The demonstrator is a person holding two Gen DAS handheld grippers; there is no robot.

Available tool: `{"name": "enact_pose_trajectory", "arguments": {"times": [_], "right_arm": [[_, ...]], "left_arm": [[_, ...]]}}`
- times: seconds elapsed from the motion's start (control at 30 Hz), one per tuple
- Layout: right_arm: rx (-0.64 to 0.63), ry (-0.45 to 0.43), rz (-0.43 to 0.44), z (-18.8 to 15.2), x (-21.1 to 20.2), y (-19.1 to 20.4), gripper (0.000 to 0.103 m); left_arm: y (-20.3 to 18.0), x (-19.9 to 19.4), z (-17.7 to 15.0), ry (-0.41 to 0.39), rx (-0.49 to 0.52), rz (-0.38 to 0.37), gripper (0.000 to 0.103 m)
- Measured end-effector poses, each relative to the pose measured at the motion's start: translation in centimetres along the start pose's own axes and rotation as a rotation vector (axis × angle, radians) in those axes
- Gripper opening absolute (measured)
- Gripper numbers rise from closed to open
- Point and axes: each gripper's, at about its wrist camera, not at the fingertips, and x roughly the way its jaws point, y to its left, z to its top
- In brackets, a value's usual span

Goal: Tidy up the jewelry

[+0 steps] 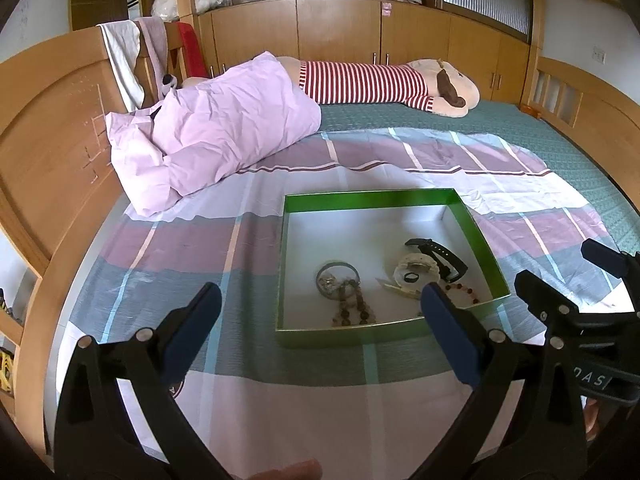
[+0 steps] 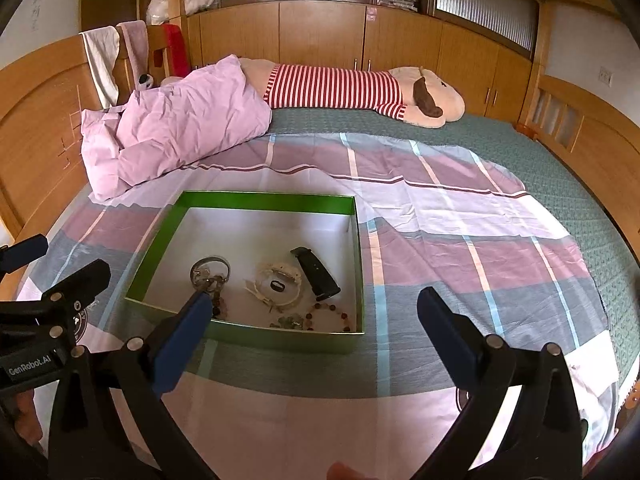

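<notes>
A green box with a white inside lies on the checked bed sheet; it also shows in the right wrist view. Inside lie a silver bangle, a bead bracelet, a white bracelet with a black ring, a black watch and a second bead string. In the right wrist view I see the bangle, white bracelet, watch and beads. My left gripper is open and empty, just before the box's near wall. My right gripper is open and empty, near the box's front right corner.
A pink pillow lies behind the box to the left. A striped plush toy lies along the far side of the bed. Wooden bed boards rise at left and right. The right gripper shows at the left view's right edge.
</notes>
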Motion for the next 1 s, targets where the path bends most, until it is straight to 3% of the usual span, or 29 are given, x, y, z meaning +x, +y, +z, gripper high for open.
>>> {"name": "enact_pose_trajectory", "arguments": {"times": [1.0], "right_arm": [[0.026,-0.001,-0.015,0.08,-0.25,-0.33,0.100]], "left_arm": [[-0.63,-0.20,0.36,-0.003,0.005,-0.004,0.099]]}}
